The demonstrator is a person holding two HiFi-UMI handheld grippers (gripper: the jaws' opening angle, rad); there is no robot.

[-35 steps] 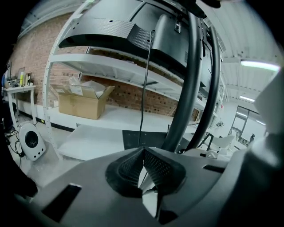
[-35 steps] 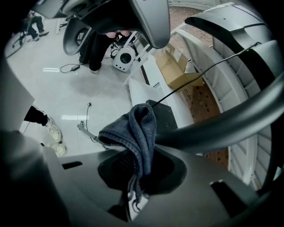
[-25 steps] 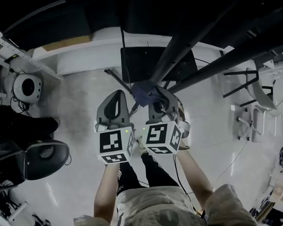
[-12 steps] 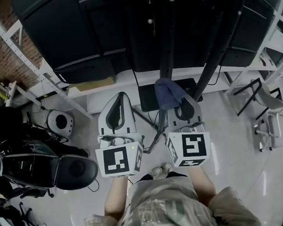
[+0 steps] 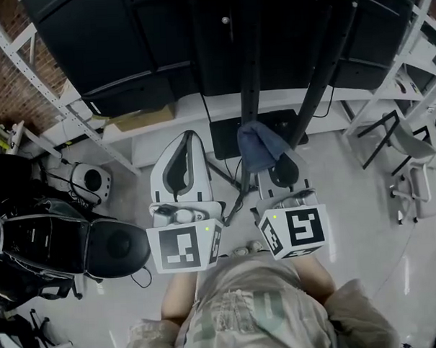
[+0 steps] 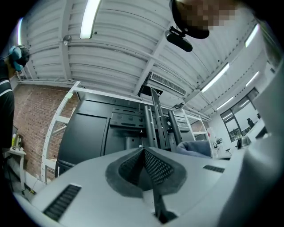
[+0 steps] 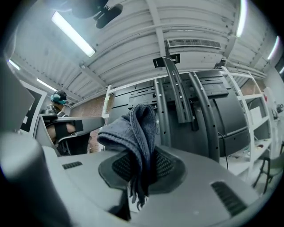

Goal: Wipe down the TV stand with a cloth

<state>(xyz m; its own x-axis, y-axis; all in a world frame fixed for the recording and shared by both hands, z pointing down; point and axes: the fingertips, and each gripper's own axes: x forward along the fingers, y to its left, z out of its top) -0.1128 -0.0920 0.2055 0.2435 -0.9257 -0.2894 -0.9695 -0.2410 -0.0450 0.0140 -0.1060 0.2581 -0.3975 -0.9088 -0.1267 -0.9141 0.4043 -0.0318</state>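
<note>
A folded blue-grey cloth [image 7: 134, 133] is pinched between the jaws of my right gripper [image 7: 144, 153], which is shut on it; in the head view the cloth [image 5: 258, 145] sticks up from my right gripper [image 5: 269, 151]. My left gripper [image 5: 185, 137] is shut with nothing between its jaws, as the left gripper view [image 6: 143, 151] also shows. Both point toward the black TV stand [image 5: 250, 53], whose upright posts [image 7: 177, 102] and dark rear panels rise just ahead. The stand's black base plate [image 5: 227, 137] lies on the floor beyond the grippers.
White metal shelving [image 5: 33, 77] stands at the left against a brick wall. A black office chair [image 5: 106, 247] and a round white device [image 5: 91, 182] sit at the left. Cables [image 5: 233, 198] trail over the grey floor. A chair frame [image 5: 397, 140] stands at the right.
The view tilted up from the floor to the stand's rear panels. Both grippers moved slightly nearer the stand, the cloth still held in the right one.
</note>
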